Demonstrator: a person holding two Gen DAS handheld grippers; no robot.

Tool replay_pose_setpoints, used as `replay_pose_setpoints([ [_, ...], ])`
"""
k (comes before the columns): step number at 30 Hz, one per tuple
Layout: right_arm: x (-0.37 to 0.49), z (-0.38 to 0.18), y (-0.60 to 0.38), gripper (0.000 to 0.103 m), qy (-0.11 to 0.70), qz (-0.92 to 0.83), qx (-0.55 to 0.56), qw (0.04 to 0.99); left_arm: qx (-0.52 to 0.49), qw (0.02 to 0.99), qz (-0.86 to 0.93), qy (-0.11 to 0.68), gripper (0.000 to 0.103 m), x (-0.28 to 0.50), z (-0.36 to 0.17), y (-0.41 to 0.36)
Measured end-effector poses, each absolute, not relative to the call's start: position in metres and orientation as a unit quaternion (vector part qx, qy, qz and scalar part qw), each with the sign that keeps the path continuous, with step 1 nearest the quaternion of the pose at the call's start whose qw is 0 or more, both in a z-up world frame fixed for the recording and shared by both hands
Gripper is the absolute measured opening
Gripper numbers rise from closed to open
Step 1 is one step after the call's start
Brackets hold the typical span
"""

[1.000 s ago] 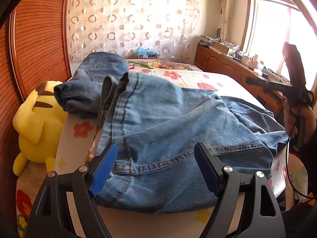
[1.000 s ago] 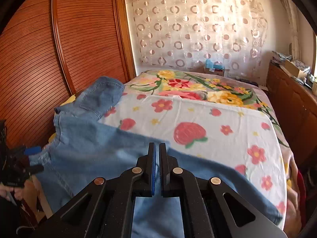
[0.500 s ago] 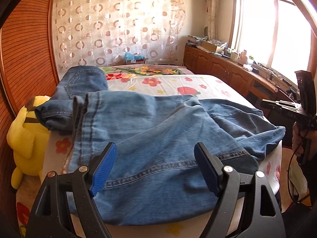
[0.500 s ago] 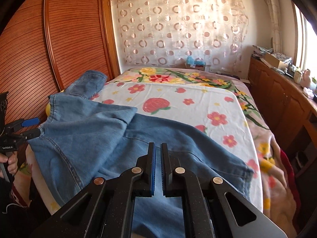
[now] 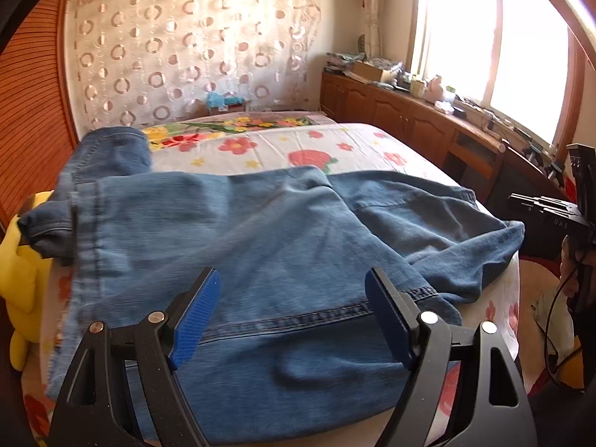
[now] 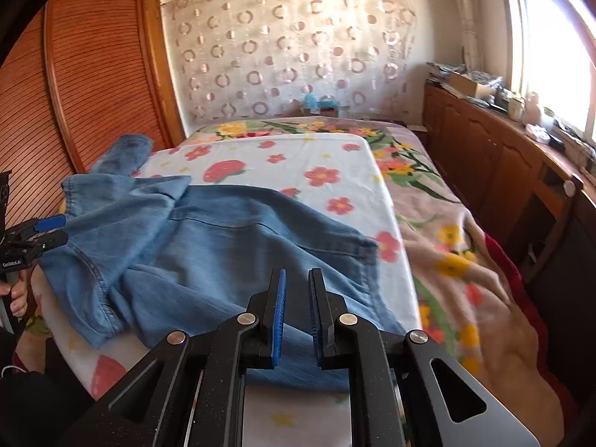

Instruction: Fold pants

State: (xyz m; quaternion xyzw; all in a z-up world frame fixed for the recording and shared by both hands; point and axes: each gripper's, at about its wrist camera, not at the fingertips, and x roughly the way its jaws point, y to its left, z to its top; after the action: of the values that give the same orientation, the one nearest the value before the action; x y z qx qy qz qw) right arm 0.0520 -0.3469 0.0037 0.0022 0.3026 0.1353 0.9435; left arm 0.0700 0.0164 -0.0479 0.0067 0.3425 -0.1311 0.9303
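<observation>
Your jeans (image 5: 260, 253) lie on the bed (image 5: 372, 149), across the near end of the flowered sheet (image 6: 298, 164), rumpled and only roughly laid out. In the left wrist view a stitched hem or waist seam runs across just beyond your left gripper (image 5: 292, 314), one leg trails off to the right toward the bed edge, and a bunched part sits at the far left near the yellow plush toy (image 5: 18, 279). In the right wrist view one layer already overlaps another near the left side, so a first rough fold looks started but not tidy.

Gripper state: your left gripper is spread wide over the denim, nothing pinched between its blue pads (image 5: 195, 316). Your right gripper (image 6: 296, 311) has a narrow gap and its jaws are opening; no cloth is between them, the denim lies below and beyond.

Progress call: early. Neither gripper holds fabric. Still to do, as I read it: flatten the legs, stack one on the other, then fold lengthwise into a compact stack. Wrinkles at the right-hand leg and the far-left bunch need smoothing first.
</observation>
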Motion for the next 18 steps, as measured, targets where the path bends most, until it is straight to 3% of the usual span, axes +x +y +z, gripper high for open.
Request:
replay_pose_setpoints([
  [5,0.048,0.001,-0.363,0.032,0.314,0.117,0.021,0.942,0.011,0.923,-0.142,0.357,0.080,0.076,-0.057,-0.001],
  [18,0.078,0.002,-0.366,0.033,0.340,0.115,0.034,0.933,0.006,0.910,-0.146,0.389,0.080,0.083,-0.085,-0.009],
])
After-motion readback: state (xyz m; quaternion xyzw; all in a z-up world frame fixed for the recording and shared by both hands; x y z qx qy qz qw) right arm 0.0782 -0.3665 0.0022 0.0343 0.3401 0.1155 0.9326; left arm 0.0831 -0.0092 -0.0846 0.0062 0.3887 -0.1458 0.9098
